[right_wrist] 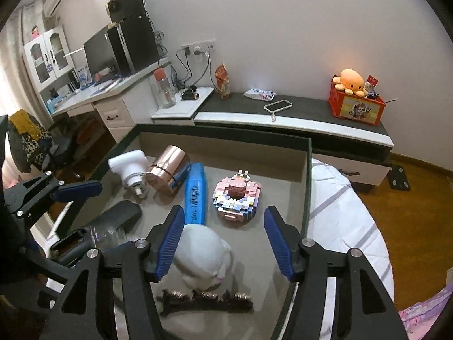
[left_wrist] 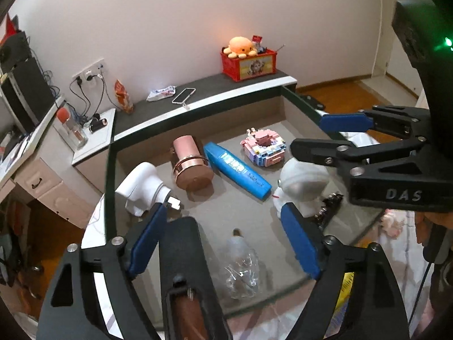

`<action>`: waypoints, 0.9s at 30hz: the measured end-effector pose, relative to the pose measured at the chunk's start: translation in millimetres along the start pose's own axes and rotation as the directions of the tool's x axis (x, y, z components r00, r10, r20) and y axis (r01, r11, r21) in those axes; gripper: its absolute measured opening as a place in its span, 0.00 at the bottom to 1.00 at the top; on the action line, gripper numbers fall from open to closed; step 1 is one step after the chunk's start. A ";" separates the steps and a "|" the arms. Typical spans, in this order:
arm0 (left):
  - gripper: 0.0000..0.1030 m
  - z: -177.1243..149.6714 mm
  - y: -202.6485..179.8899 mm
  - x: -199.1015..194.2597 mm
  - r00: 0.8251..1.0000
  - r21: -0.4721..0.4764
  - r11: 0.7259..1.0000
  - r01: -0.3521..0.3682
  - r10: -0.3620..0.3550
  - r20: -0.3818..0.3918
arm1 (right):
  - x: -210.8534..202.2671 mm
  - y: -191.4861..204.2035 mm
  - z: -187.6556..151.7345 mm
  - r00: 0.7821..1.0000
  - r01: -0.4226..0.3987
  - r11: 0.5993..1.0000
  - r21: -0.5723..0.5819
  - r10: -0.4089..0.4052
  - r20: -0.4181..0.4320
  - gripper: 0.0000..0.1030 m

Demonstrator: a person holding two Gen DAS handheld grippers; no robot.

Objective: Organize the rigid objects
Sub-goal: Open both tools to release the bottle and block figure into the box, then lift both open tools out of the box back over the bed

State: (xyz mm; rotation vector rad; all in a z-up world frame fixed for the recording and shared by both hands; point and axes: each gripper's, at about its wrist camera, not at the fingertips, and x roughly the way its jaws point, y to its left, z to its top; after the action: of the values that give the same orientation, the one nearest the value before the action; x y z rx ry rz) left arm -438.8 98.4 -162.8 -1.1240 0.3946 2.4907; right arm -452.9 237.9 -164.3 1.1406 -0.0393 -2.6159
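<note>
A shallow grey tray [left_wrist: 215, 226] with a dark rim [right_wrist: 226, 137] holds a rose-gold can [left_wrist: 191, 167] [right_wrist: 167, 174], a blue box [left_wrist: 237, 170] [right_wrist: 194, 192], a pink block model [left_wrist: 263, 147] [right_wrist: 236, 197], a white plug-like device [left_wrist: 141, 188] [right_wrist: 130, 170], a white rounded toy [left_wrist: 303, 184] [right_wrist: 202, 255], a clear plastic bottle [left_wrist: 243, 266] [right_wrist: 109, 233] and a dark hair clip [right_wrist: 206, 300]. My left gripper [left_wrist: 223, 240] is open and empty above the bottle. My right gripper [right_wrist: 223, 240] is open and empty over the white toy; it also shows in the left wrist view [left_wrist: 314, 134].
A dark ledge [right_wrist: 311, 107] behind the tray carries a red crate with an orange plush [right_wrist: 355, 99], a phone case [right_wrist: 279, 105] and a wrapper [right_wrist: 259, 94]. A desk with a monitor [right_wrist: 104, 53] stands left. White bedding [right_wrist: 348, 212] lies right of the tray.
</note>
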 end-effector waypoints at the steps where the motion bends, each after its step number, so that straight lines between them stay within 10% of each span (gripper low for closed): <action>1: 0.90 -2.7 1.3 -7.3 1.000 -0.007 1.000 -0.009 0.009 0.009 | -5.7 0.7 -0.4 1.000 0.001 1.000 0.000 -0.001 0.006 0.64; 15: 1.00 -68.8 8.6 -122.5 0.973 -0.139 0.987 -0.073 0.102 0.209 | -113.0 34.8 -50.4 0.988 -0.013 1.000 -0.020 0.016 0.153 0.96; 27: 1.00 -149.6 -12.2 -152.1 0.987 -0.213 0.975 -0.061 0.092 0.135 | -150.5 61.2 -149.2 0.992 0.041 0.999 -0.009 -0.040 0.118 1.00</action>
State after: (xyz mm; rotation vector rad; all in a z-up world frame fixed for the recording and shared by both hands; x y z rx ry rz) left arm -242.7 15.6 -144.1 -1.0125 0.1409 2.7115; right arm -232.8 233.3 -150.9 0.9915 -0.0253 -2.7130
